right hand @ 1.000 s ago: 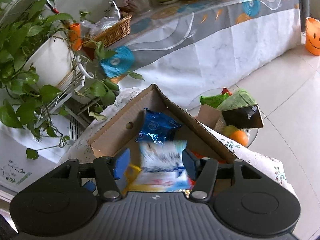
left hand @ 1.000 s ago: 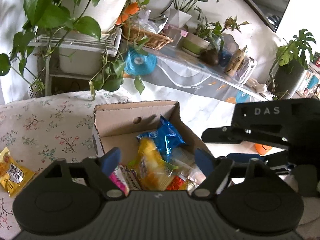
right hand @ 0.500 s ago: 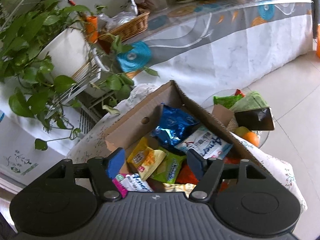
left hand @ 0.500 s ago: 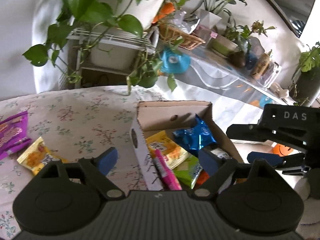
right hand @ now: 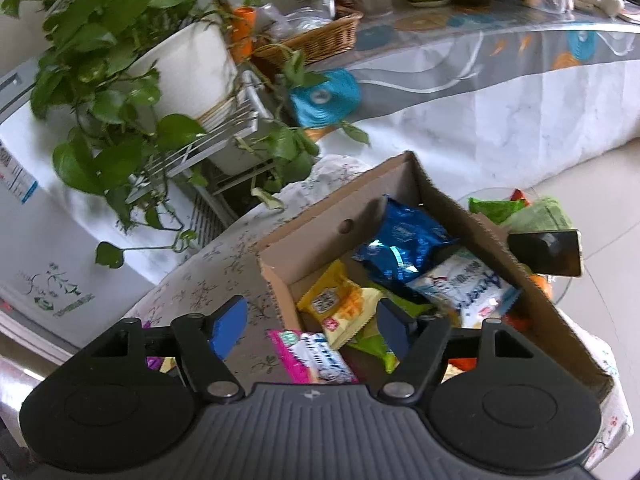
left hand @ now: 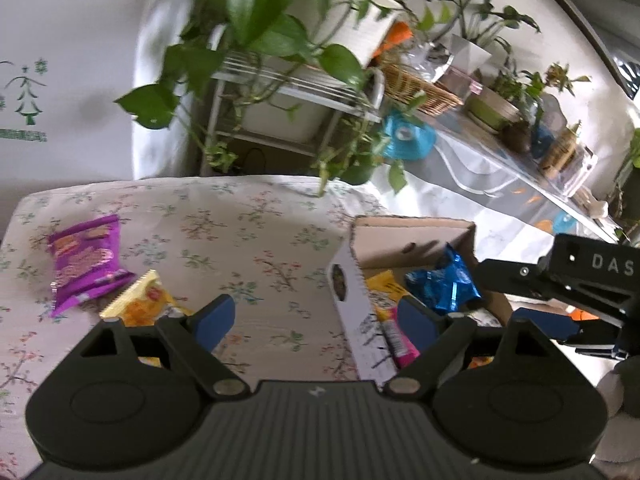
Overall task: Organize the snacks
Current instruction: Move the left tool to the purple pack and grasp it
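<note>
A cardboard box (right hand: 304, 220) sits on the floral tablecloth (left hand: 224, 232) and holds several snack packets, among them a blue foil one (right hand: 404, 236), a white one (right hand: 468, 288) and a yellow one (right hand: 332, 300). The box also shows in the left wrist view (left hand: 400, 232). A purple packet (left hand: 86, 258) and a yellow packet (left hand: 140, 304) lie on the cloth at left. My left gripper (left hand: 316, 318) is open and empty over the cloth beside the box. My right gripper (right hand: 312, 326) is open and empty above the box's near left corner.
Trailing potted plants (right hand: 132, 80) on a white wire rack (left hand: 296, 84) stand behind the table. A long side table (right hand: 480, 52) with a wicker basket (right hand: 316, 40) and pots runs at the back. A low glass table (right hand: 532, 220) with fruit stands to the box's right.
The white packet has dropped from my right gripper into the box. My left gripper has swung left, away from the box toward the purple and yellow packets. My right gripper has drawn back and left.
</note>
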`<state>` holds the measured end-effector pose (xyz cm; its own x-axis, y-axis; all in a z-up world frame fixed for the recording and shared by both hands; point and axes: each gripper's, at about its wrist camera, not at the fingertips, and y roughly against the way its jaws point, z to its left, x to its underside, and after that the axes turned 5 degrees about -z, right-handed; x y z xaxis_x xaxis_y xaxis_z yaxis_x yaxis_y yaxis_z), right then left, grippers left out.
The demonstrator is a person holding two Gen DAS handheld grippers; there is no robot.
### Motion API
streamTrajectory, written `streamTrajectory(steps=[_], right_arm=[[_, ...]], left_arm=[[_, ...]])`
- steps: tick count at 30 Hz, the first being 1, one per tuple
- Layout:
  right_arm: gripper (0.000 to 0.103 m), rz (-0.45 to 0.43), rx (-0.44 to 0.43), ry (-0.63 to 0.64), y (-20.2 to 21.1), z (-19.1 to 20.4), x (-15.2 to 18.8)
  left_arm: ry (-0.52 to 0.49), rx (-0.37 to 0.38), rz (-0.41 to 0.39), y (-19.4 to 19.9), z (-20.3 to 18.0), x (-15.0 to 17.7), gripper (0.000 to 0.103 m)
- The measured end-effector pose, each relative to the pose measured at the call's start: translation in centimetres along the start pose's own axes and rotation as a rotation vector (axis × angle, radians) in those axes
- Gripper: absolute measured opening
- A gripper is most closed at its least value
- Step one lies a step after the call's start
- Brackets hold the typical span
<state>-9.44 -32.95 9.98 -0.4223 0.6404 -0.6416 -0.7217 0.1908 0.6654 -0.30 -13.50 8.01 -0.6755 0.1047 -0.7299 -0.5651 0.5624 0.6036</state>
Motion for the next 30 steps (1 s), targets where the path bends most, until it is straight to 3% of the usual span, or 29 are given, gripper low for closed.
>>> streamTrajectory(steps=[18, 30], right_arm=[[0.081, 0.004, -0.097, 0.171, -1.1, 5.9, 2.2], [0.082, 0.061, -0.199, 0.281, -2.4, 9.1, 3.8]], left_arm=[[0.174, -0.148, -0.032, 2.8, 9.5, -3.1, 0.091], [0.25, -0.289, 0.006, -0.5, 14.8, -4.0, 0.091]])
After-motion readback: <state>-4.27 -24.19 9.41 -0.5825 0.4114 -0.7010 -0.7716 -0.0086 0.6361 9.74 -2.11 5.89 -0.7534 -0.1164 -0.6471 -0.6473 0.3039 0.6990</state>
